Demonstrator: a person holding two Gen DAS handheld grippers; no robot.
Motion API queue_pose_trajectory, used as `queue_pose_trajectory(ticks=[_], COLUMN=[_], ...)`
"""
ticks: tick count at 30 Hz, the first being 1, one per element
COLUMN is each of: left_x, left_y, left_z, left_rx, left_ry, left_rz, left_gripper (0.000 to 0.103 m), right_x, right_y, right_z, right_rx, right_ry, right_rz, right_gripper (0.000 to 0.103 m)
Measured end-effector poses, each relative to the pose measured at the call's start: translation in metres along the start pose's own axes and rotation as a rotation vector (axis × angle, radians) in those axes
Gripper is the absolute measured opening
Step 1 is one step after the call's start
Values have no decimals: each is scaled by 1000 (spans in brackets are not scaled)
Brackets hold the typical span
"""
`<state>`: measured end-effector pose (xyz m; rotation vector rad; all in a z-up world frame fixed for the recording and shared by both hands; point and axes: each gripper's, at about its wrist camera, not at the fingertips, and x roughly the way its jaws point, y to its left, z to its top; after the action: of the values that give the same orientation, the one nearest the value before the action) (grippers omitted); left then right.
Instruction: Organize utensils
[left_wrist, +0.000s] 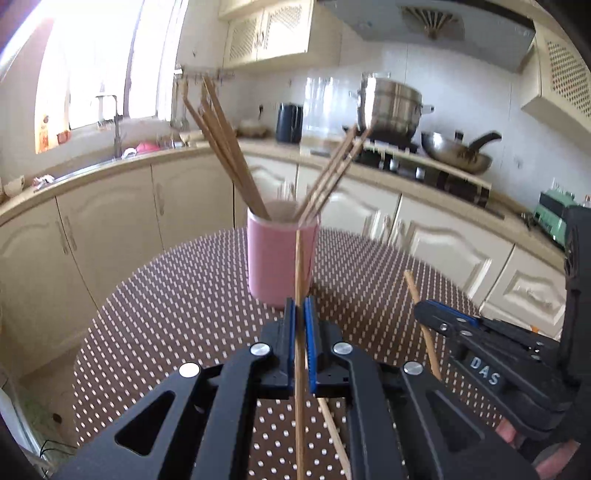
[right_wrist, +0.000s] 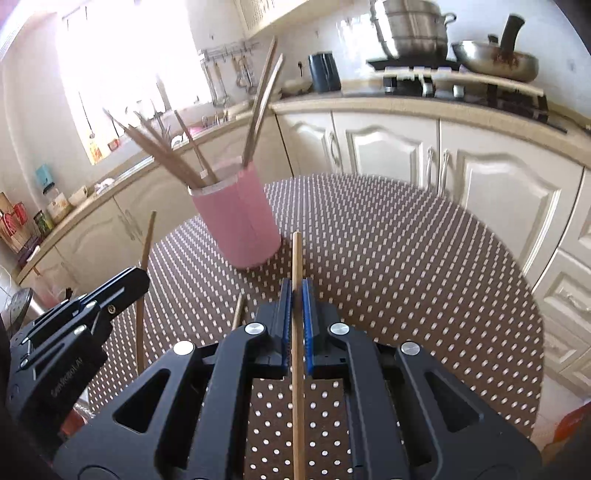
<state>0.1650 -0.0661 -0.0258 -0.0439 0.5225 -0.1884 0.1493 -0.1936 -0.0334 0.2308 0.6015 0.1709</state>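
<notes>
One chopstick (left_wrist: 300, 266) is pinched in the left gripper (left_wrist: 300, 314), another chopstick (right_wrist: 296, 266) in the right gripper (right_wrist: 296, 291). Each is best tipped upright above the pink cup (left_wrist: 280, 254), then lowered in.

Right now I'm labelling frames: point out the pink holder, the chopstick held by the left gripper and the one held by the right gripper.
pink holder (left_wrist: 275, 258): left wrist view, front wall.
left gripper's chopstick (left_wrist: 299, 266): left wrist view, shaft above the pads.
right gripper's chopstick (right_wrist: 296, 258): right wrist view, shaft above the pads.

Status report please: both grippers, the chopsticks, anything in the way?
Left gripper shut on one chopstick. Right gripper shut on another chopstick. Pink holder ahead, upright, partly filled. One loose chopstick on table; path clear.
</notes>
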Motion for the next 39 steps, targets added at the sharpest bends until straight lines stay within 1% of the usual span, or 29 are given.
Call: queue_pose_trajectory(ticks=[7,10,12,13,14,15,16,18,22,24,25,26,27,28,29,30,31,32,33,34,36,39], left_x=[-13,-16,-17,-16,-14,-12,-9,-5,2,6,7,9,11,13,14,15,15,15,16,17,18,18], left_y=[1,5,7,8,9,9,10,13,16,17,18,19,20,21,22,22,23,23,23,23,24,24], left_z=[23,30,30,29,28,26,24,22,18,15,14,13,11,10,8,7,5,3,3,1,-1,-2], left_rx=[2,0,-5,-4,-1,0,0,-5,-12,-9,-9,-13,-17,-19,-22,-22,-22,-22,-21,-22,-27,-31], left_ry=[-75,-91,-84,-71,-58,-44,-27,-7,41,57,63,72,84,91,98,101,102,102,103,108,115,115], left_rz=[28,29,27,21,19,22,25,22,13,15,14,15,15,14,11,9,6,3,3,6,4,4], left_gripper=[6,6,6,6,6,6,6,6,6,6,6,6,6,6,6,6,6,6,6,6,6,6], right_x=[-25,-21,-14,-6,0,8,12,19,38,47,51,56,60,65,70,76,83,84,85,87,92,90], right_y=[15,21,21,20,17,13,8,4,0,3,4,5,5,5,3,1,-2,-3,-3,-3,-4,-7], right_z=[26,29,26,24,21,19,15,9,-4,-11,-14,-17,-20,-22,-24,-26,-28,-29,-29,-29,-28,-27], right_rx=[-60,-119,-128,-128,-125,-109,-93,-97,-117,-162,-179,-194,-198,-199,-197,-192,-183,-183,-186,-187,-184,-145], right_ry=[-98,-79,-57,-26,2,29,33,50,121,153,163,187,208,229,250,275,306,303,309,319,318,308], right_rz=[7,10,-7,-26,-41,-63,-74,-109,-157,-178,-179,-183,-189,-195,-205,-216,-219,-216,-214,-207,-214,-195], right_gripper=[6,6,7,12,22,64,85,85,85,83,72,66,56,48,43,32,30,30,27,19,7,6])
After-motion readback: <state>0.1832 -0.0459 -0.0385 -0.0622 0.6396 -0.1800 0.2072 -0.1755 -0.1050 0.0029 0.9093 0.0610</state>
